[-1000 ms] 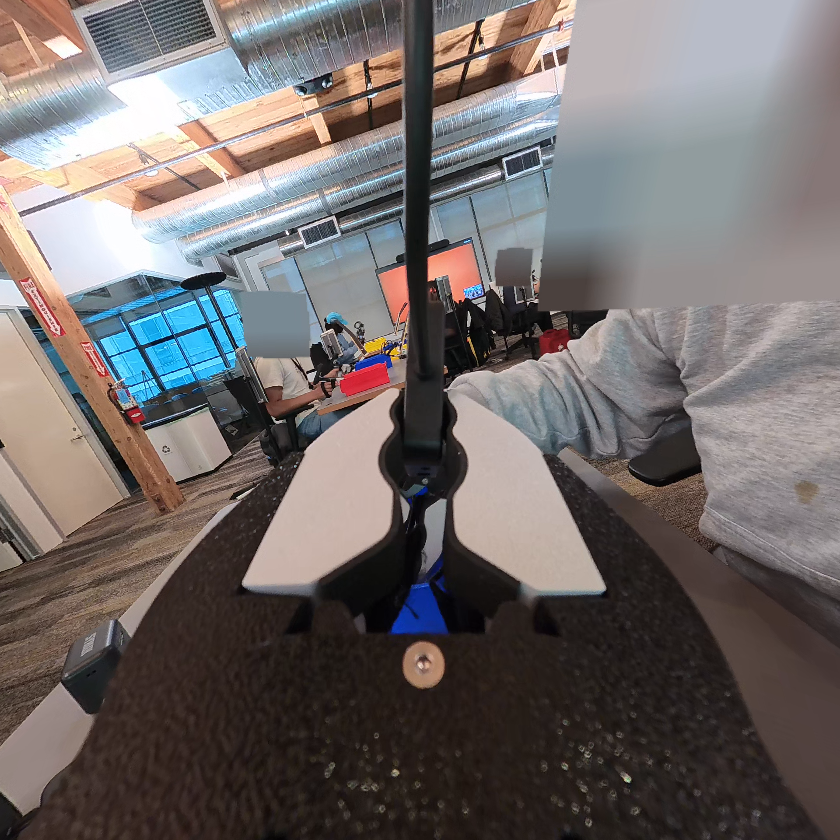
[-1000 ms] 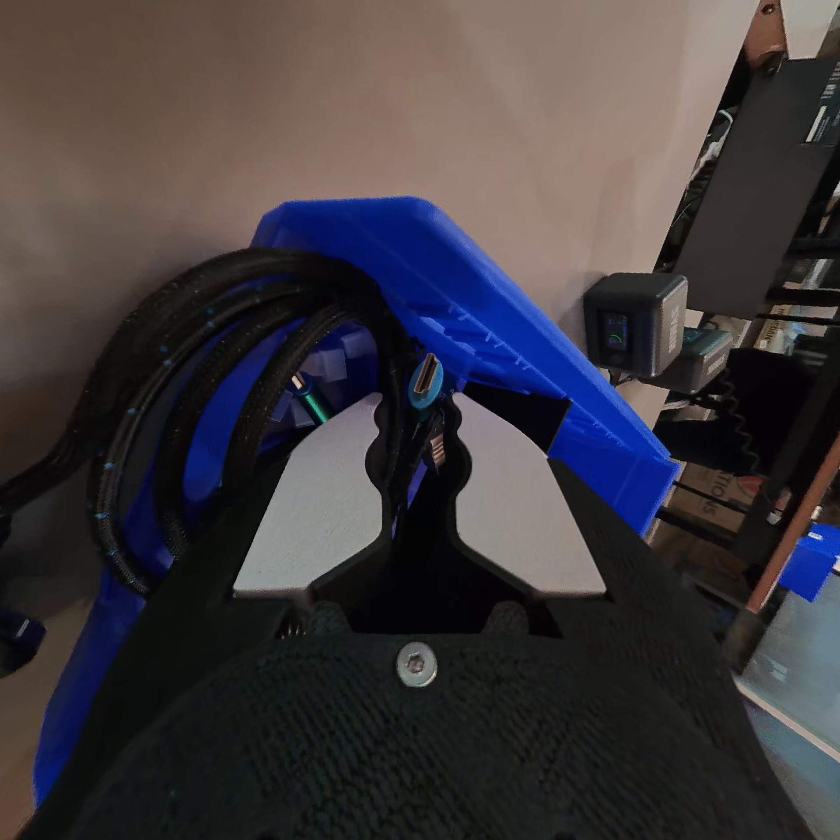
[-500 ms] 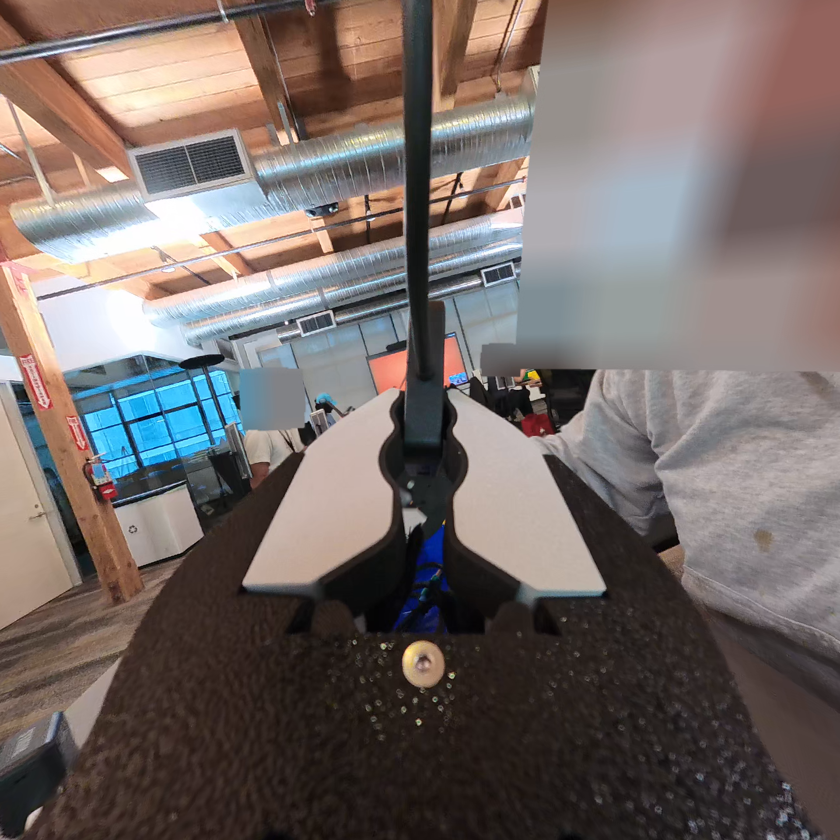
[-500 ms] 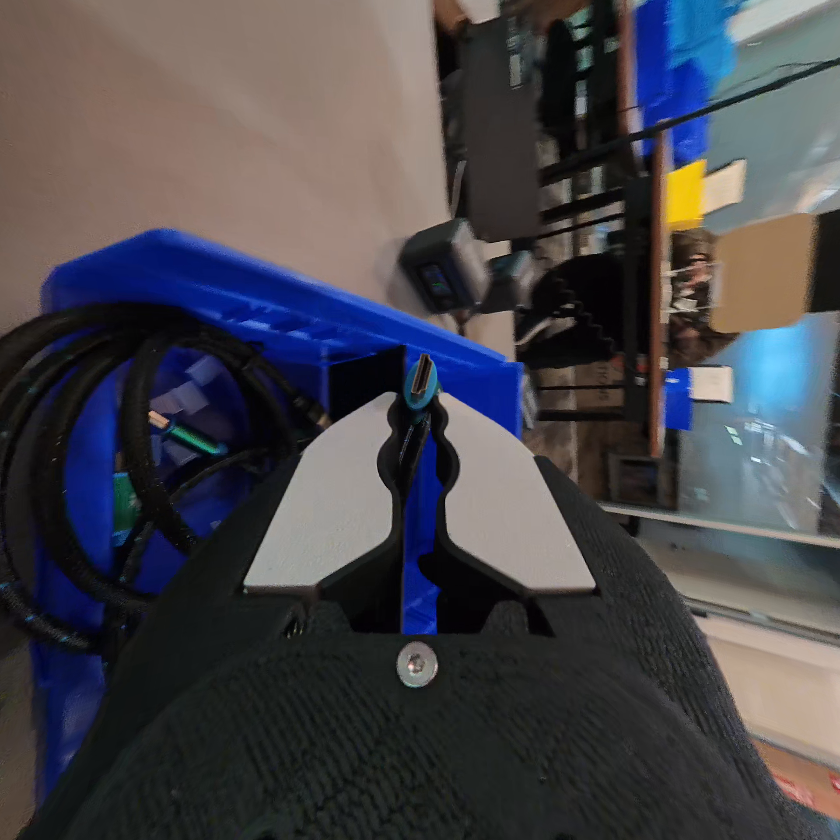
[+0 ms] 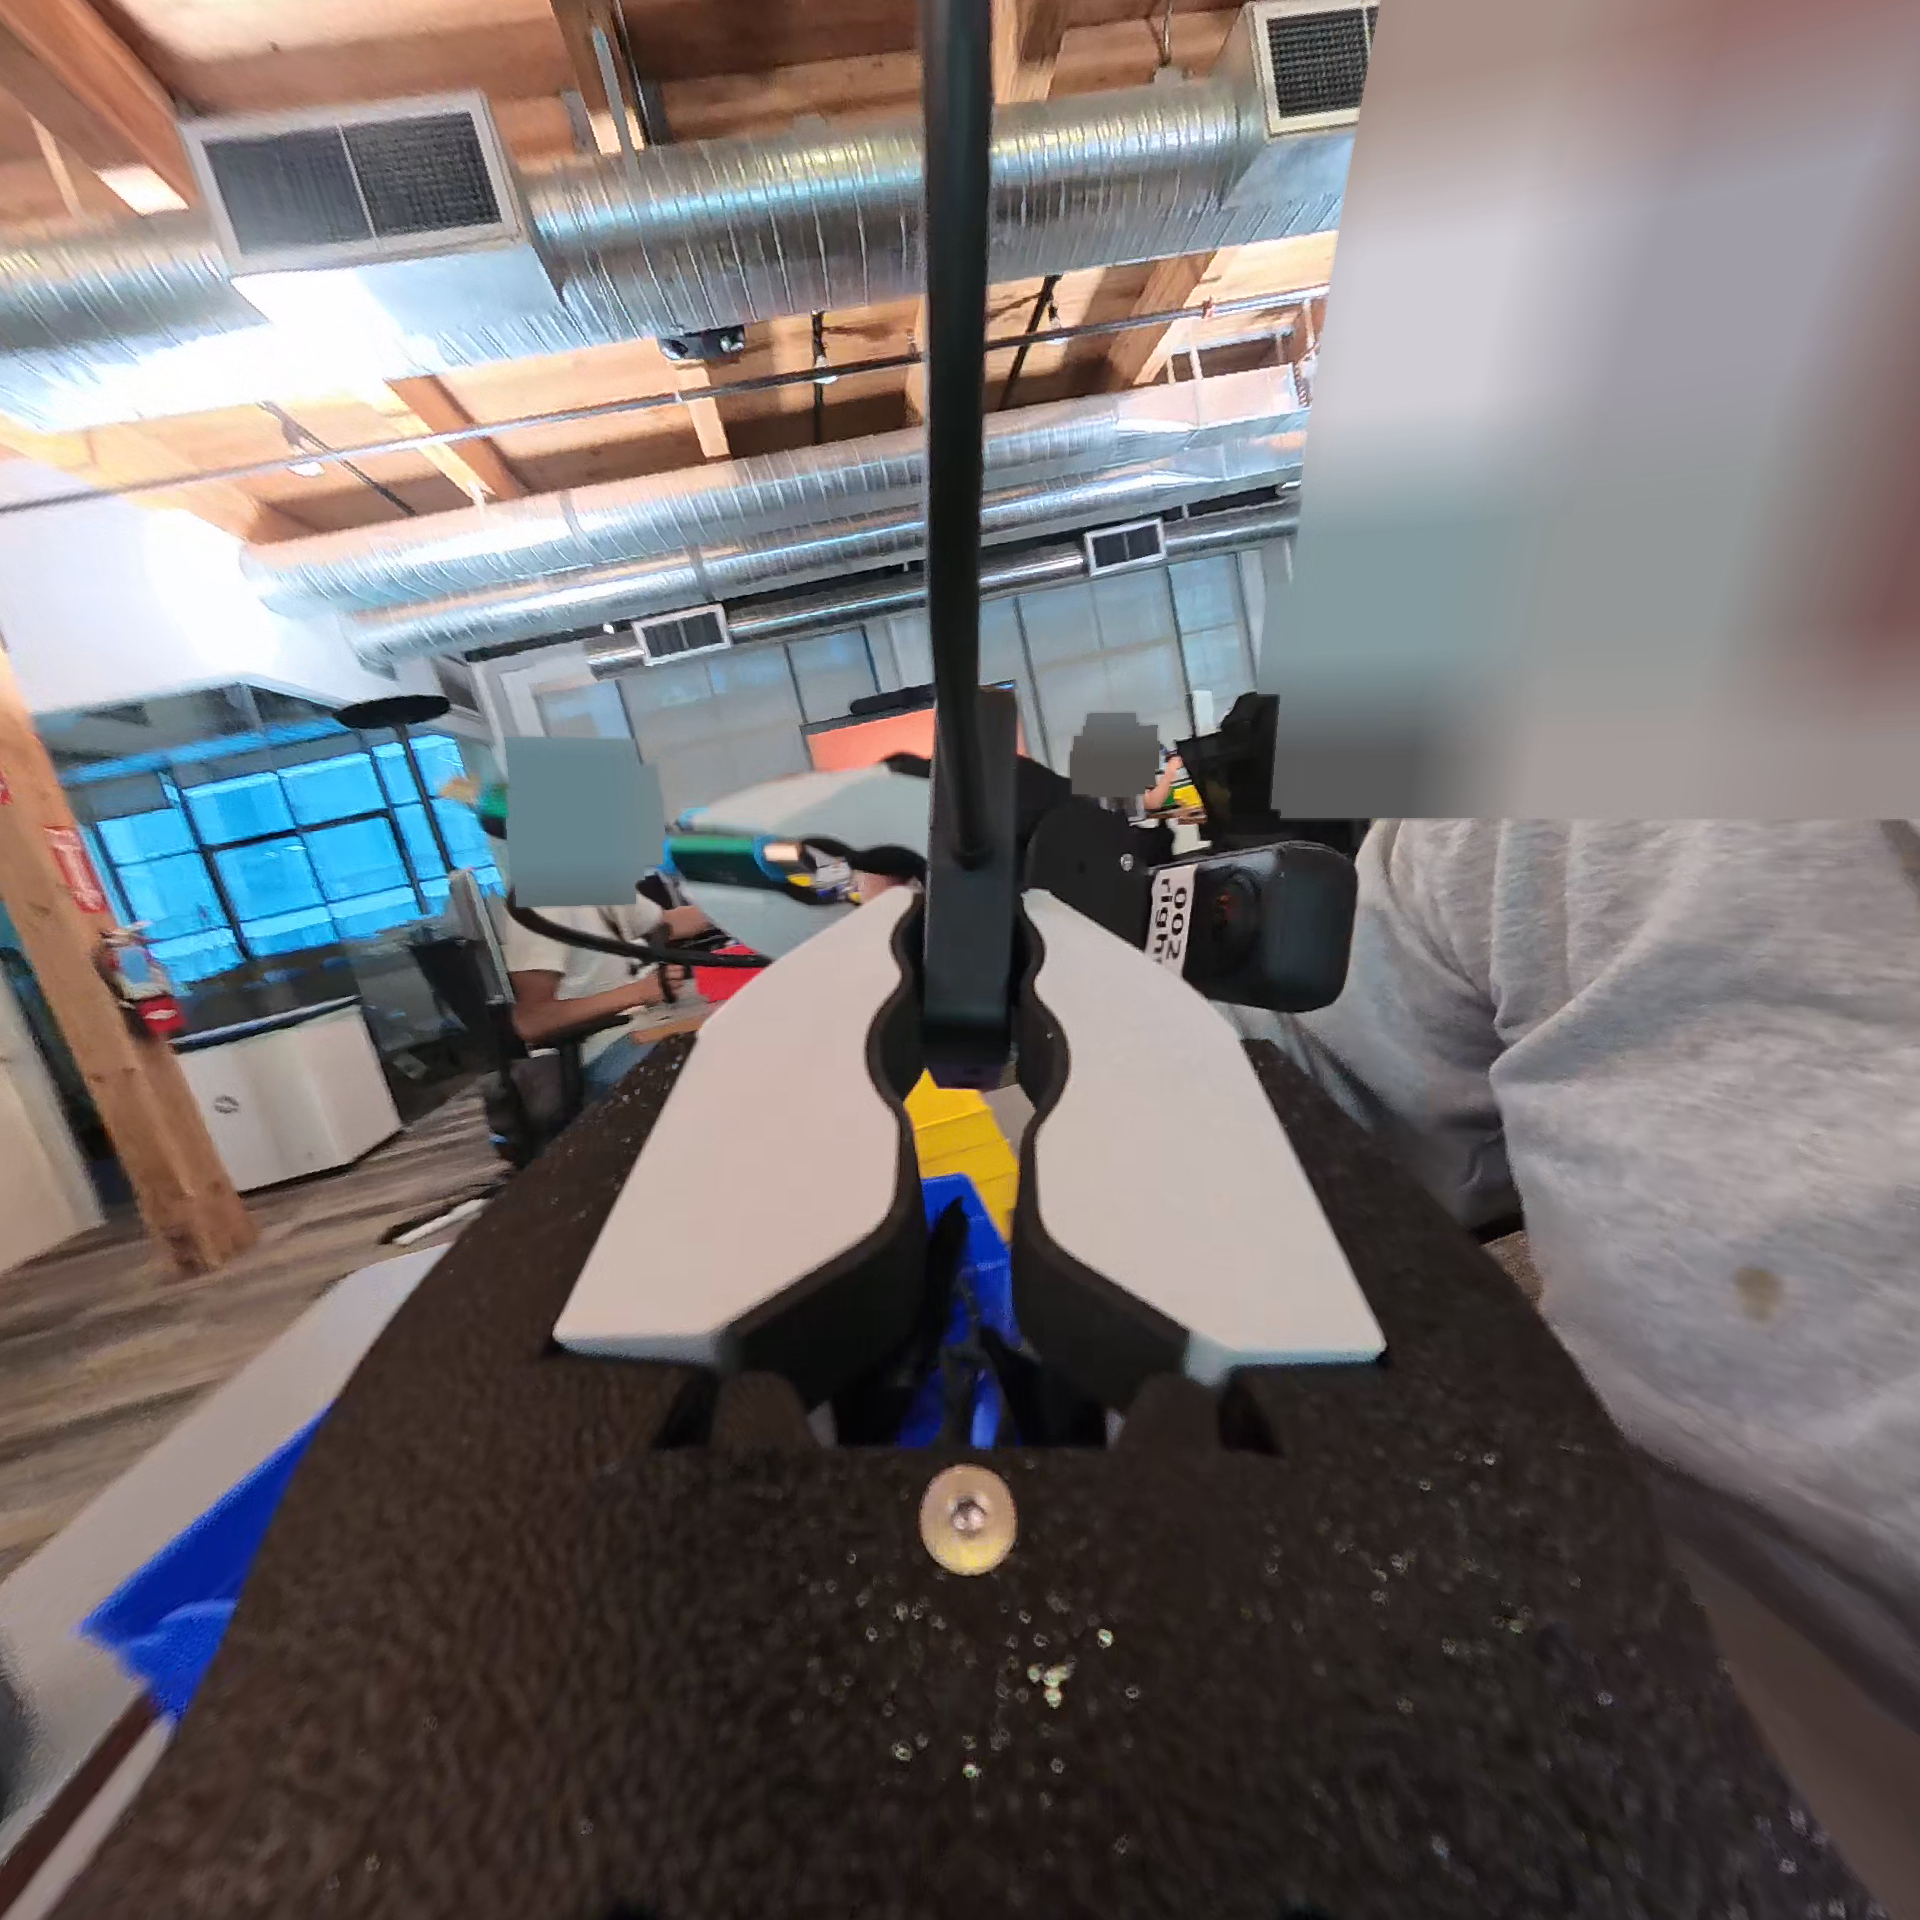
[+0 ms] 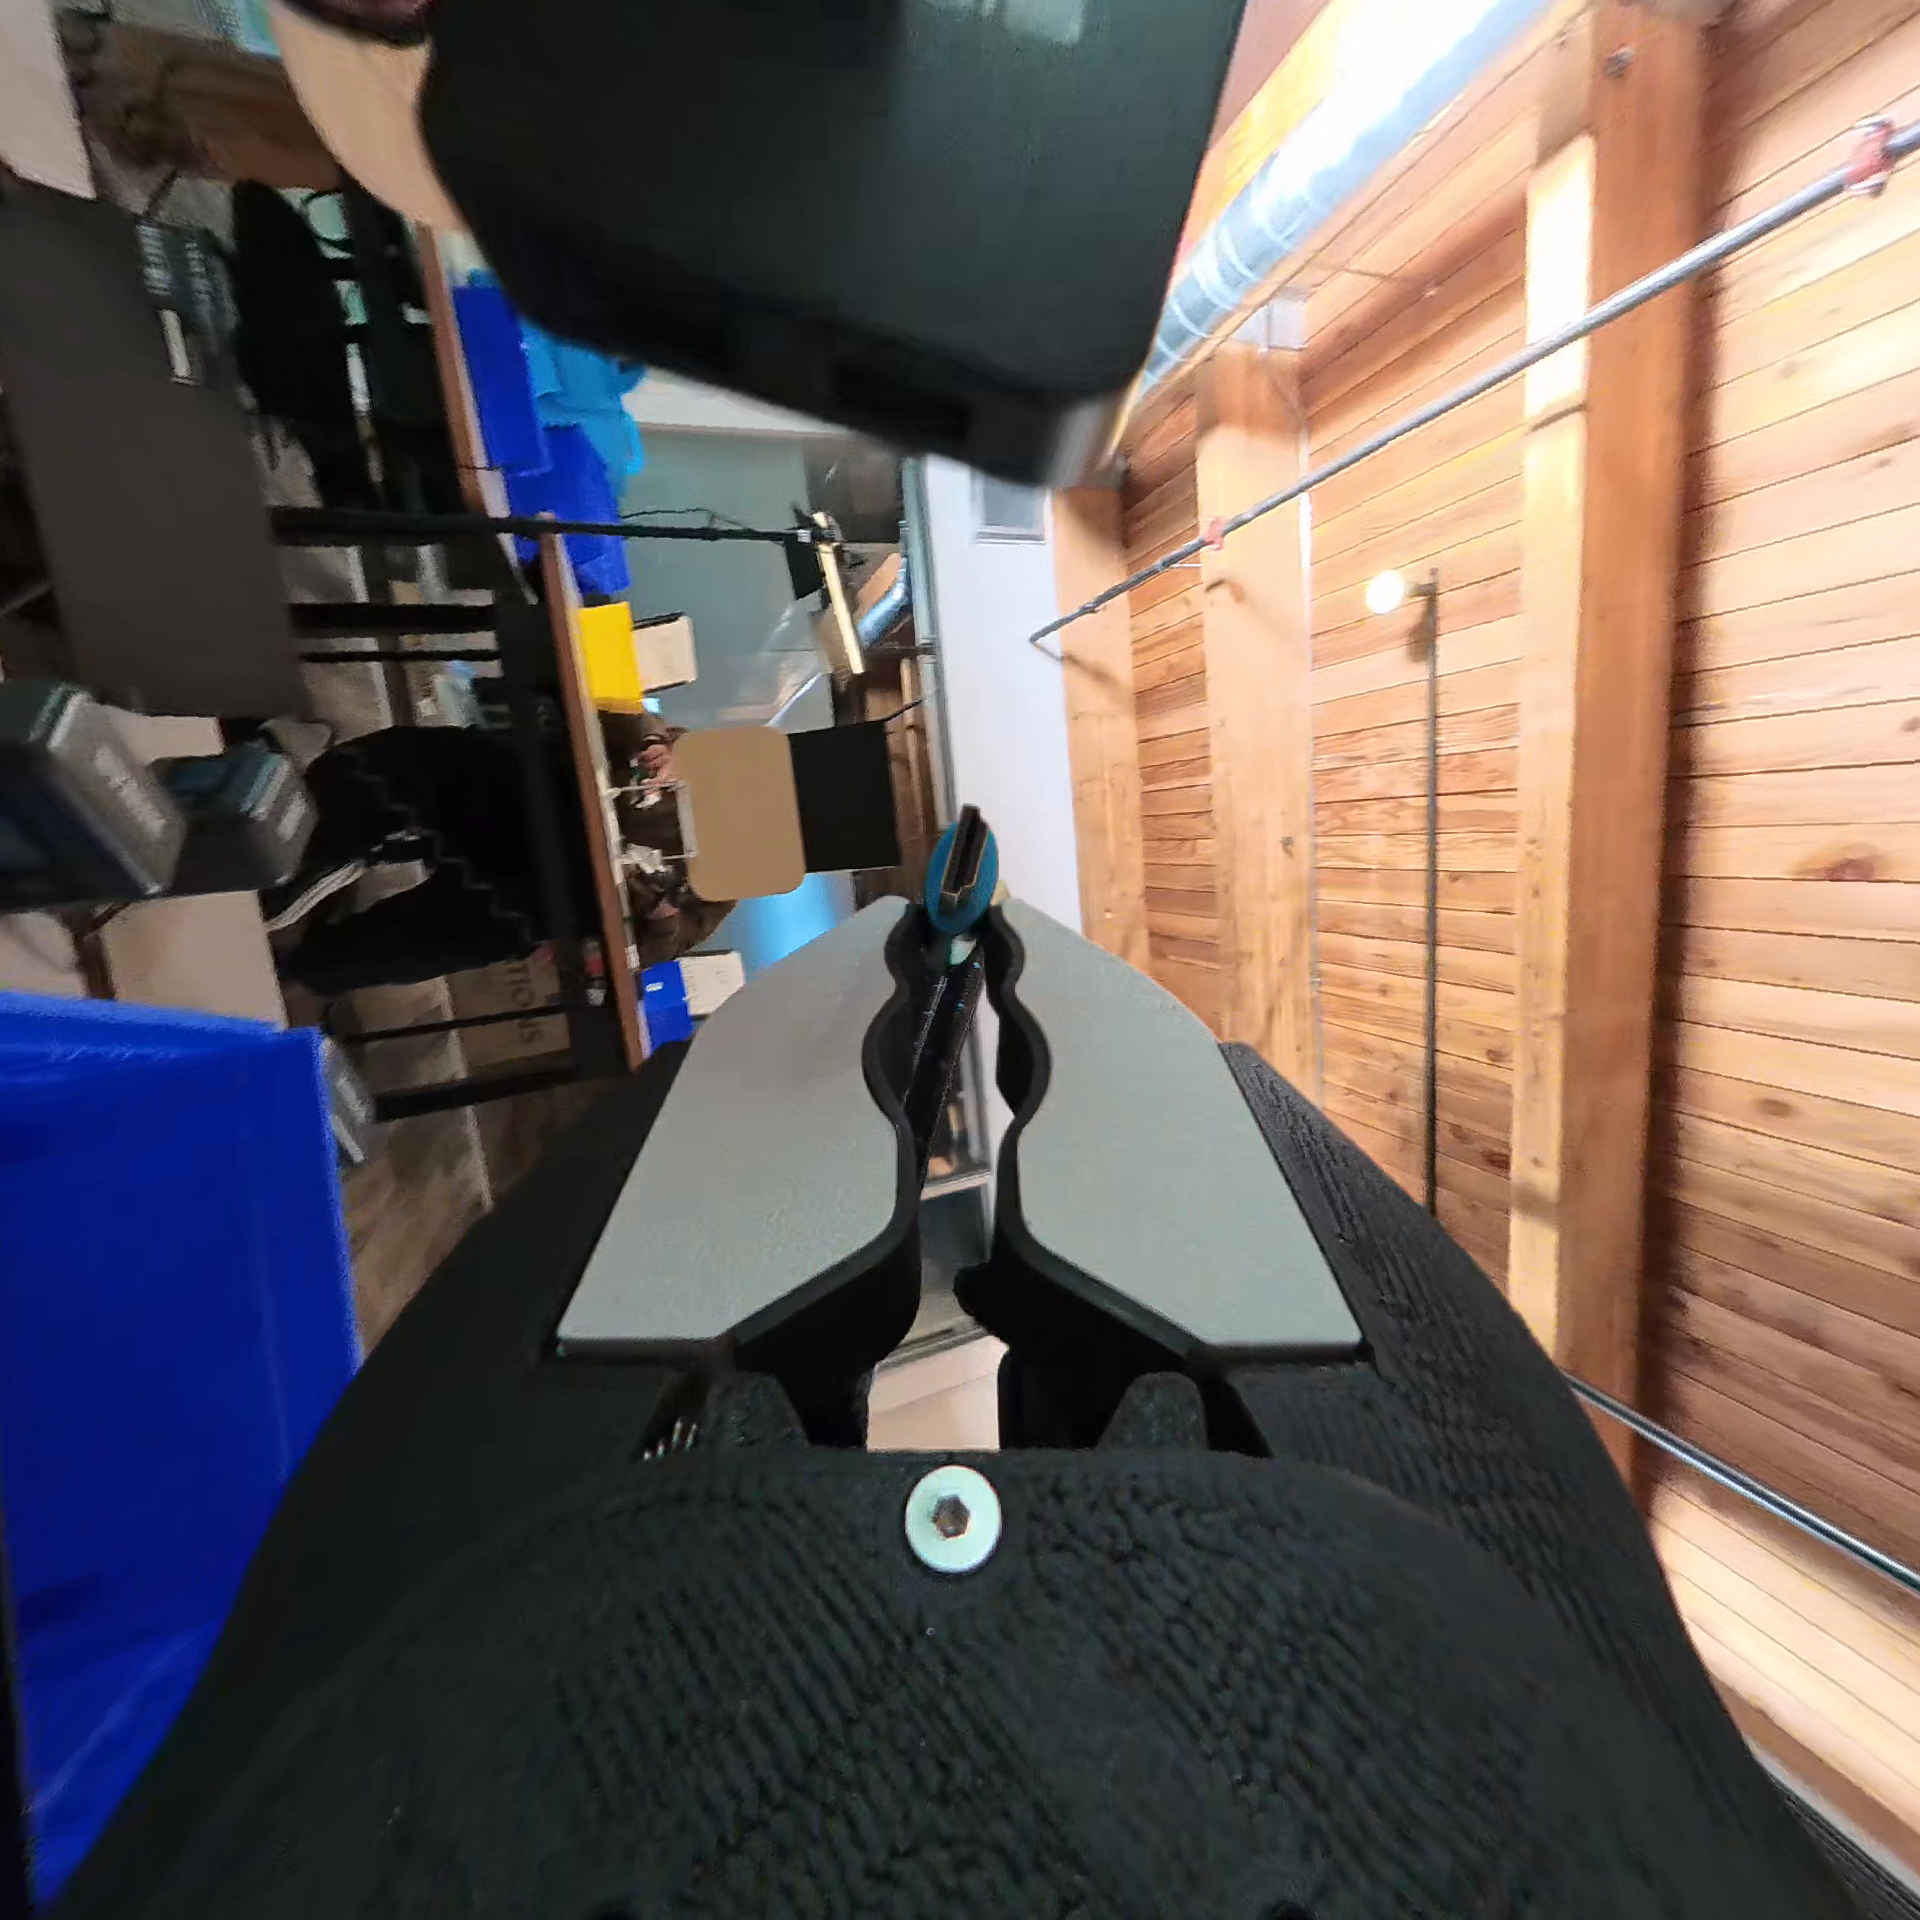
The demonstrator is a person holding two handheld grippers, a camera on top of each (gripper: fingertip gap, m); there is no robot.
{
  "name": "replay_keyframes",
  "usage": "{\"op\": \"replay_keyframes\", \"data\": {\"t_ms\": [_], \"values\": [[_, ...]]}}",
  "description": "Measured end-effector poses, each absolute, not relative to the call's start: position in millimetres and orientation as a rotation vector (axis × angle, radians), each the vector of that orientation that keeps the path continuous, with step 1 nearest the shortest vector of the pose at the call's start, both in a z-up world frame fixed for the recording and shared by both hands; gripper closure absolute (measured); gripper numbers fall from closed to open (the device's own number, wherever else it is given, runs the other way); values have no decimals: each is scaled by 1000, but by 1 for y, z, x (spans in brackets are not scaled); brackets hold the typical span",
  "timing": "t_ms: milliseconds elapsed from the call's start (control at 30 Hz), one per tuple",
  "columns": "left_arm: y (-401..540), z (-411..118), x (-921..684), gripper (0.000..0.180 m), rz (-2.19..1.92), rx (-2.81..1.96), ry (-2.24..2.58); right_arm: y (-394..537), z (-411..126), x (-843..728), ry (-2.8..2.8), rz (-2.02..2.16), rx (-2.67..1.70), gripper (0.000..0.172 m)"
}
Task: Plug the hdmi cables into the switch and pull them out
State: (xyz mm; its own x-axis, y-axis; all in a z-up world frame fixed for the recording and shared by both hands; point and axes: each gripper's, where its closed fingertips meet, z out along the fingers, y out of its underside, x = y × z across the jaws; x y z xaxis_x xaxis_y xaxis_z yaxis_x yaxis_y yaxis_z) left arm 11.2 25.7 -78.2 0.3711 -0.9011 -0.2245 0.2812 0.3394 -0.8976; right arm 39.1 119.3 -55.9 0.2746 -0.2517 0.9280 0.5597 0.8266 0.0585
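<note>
Both grippers' jaws clamped on connectors.

Two grippers: the left gripper (image 5: 968, 935) at twelve o'clock clamps one dark adapter block (image 5: 966, 935) with one black cord (image 5: 951, 416); the right gripper (image 6: 951, 925) pinches one teal-collared cable plug (image 6: 961, 868). One blue bin (image 6: 156, 1299) sits at nine o'clock, one yellow bin (image 5: 951, 1143) centre.
</note>
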Motion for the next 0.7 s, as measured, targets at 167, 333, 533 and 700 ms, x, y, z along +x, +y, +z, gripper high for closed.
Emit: {"op": "replay_keyframes", "data": {"t_ms": [167,333,533,700], "values": [[20,-66,17,167,-1024,-827,797,99,-32,42,-1053,-531,-260,162],[20,-59,11,167,-1059,-806,748,87,-25,39,-1056,-294,-364,162],[20,-59,10,167,-1034,-803,757,77,-22,38,-1055,-278,-342,162],[21,-61,10,167,-1006,-809,767,72,-26,37,-1077,-311,-326,162]]}}
